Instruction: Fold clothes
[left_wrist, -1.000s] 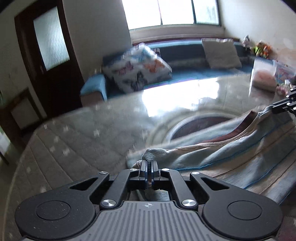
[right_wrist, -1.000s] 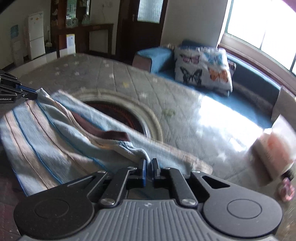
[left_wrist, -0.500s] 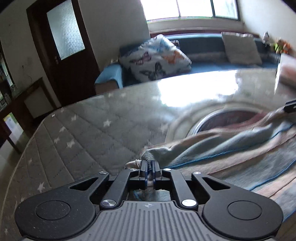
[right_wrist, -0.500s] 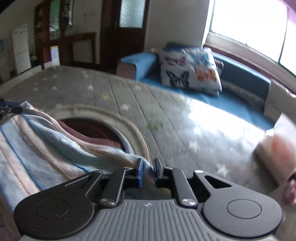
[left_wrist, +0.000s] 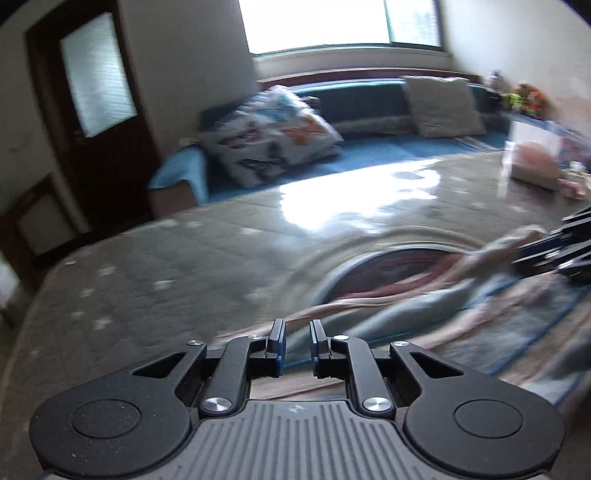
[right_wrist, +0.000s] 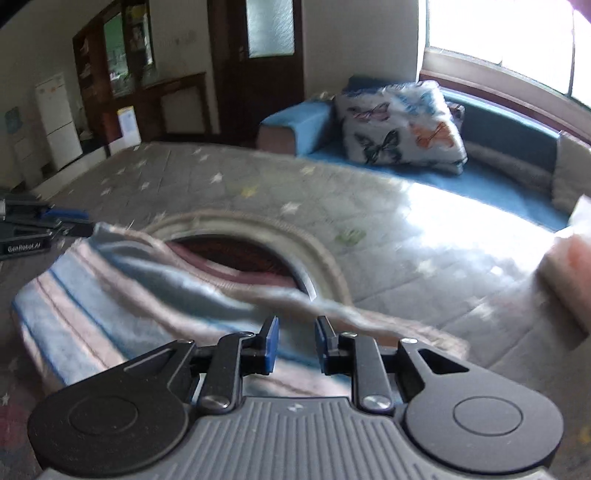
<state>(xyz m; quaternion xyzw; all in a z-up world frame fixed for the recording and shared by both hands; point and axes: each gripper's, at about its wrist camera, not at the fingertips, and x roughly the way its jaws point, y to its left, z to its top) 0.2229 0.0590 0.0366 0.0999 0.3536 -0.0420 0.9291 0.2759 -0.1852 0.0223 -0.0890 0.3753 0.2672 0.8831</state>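
Fingers (left_wrist: 277, 341) on the left gripper (left_wrist: 296, 341) are parting, a clear gap between the blue pads, and the striped cloth (left_wrist: 424, 317) lies just past the tips and under them, no longer pinched. Same story on the right: the right gripper (right_wrist: 294, 345) has its fingers (right_wrist: 269, 343) opening too, pads standing off the fabric, with the cloth's folded edge (right_wrist: 288, 295) running across just ahead of them. Both tools angle down at the bed.

The cloth, pale blue with pink and tan stripes, is spread on the grey quilted mattress (right_wrist: 229, 184), partly covering a dark red oval patch (right_wrist: 240, 254) ringed in beige. In the left view the right gripper pokes in at the far right edge (left_wrist: 554, 254), beside the cloth's far corner; in the right view the left one sits at the left edge (right_wrist: 33, 225).

Beyond the mattress, a butterfly-print pillow (right_wrist: 399, 125) rests on a blue sofa (right_wrist: 295, 122) under the bright window (left_wrist: 332, 22). Much of it is motion-blurred.
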